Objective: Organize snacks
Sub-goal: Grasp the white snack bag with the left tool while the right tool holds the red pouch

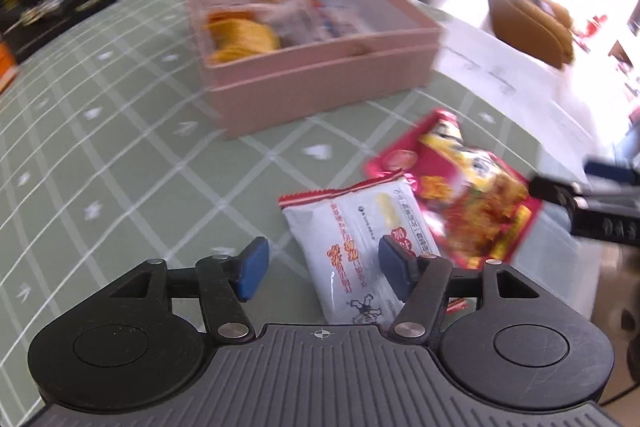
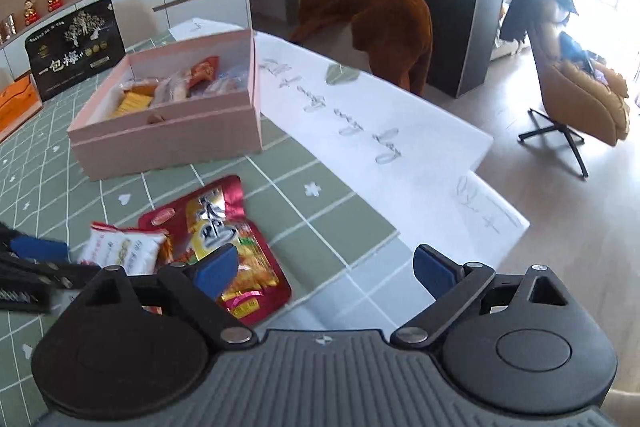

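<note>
A white snack packet (image 1: 348,227) with red print lies on the green checked tablecloth (image 1: 120,147), its edge overlapping a red snack packet (image 1: 472,195). My left gripper (image 1: 323,267) hovers open just above the white packet, the right pad over its edge and the left pad over bare cloth. In the right wrist view the red packet (image 2: 224,223) and white packet (image 2: 120,247) lie at lower left. My right gripper (image 2: 324,269) stands wide open, its left pad over the red packet's corner. Beyond them, a pink box (image 1: 320,87) (image 2: 168,143) holds several snacks (image 1: 256,35).
A black box with gold print (image 2: 74,47) and an orange box (image 2: 16,103) stand at the table's far left. White paper sheets with writing (image 2: 360,115) cover the right side up to the table edge. A brown chair (image 2: 580,95) stands on the floor beyond.
</note>
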Action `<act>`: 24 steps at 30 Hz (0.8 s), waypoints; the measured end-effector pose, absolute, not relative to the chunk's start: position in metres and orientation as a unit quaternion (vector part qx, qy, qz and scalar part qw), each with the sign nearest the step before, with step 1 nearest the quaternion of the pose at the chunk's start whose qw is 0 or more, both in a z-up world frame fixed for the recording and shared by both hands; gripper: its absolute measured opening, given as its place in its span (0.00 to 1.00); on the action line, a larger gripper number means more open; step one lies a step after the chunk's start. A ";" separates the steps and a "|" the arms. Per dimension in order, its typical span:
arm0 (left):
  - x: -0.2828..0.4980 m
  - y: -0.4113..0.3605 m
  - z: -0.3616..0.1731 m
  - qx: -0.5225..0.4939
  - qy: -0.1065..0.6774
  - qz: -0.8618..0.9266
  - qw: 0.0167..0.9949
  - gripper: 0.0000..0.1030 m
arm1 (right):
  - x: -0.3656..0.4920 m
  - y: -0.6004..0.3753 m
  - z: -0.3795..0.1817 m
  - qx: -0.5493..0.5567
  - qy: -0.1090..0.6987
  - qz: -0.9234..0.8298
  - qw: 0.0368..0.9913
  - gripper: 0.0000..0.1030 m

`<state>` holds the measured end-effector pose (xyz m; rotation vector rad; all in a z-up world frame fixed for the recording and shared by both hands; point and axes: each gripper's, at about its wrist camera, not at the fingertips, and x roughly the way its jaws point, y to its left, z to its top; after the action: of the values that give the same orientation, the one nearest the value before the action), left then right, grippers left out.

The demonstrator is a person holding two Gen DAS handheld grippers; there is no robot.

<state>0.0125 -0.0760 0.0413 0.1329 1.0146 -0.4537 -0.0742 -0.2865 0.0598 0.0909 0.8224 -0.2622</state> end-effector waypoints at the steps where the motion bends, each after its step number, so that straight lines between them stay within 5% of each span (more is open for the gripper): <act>1: 0.014 -0.068 0.044 0.039 0.486 -0.210 0.847 0.58 | -0.075 -0.287 0.057 0.047 0.402 -0.127 0.906 0.93; 5: 0.009 -0.062 0.060 -0.017 0.465 -0.211 0.859 0.58 | -0.077 -0.284 0.042 0.059 0.416 -0.130 0.898 0.92; 12: -0.014 -0.123 0.046 0.136 0.440 -0.239 0.855 0.58 | -0.083 -0.289 0.044 0.060 0.407 -0.148 0.900 0.93; 19: -0.026 -0.142 0.032 0.183 0.437 -0.266 0.840 0.84 | -0.089 -0.309 0.055 0.069 0.392 -0.180 0.900 0.93; 24: -0.022 -0.121 0.035 0.155 0.441 -0.251 0.848 0.79 | -0.090 -0.315 0.049 0.085 0.400 -0.185 0.893 0.93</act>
<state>-0.0218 -0.1211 0.0352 0.3264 0.9286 -0.5284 -0.0900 -0.3152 0.0493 0.1772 0.8305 -0.3836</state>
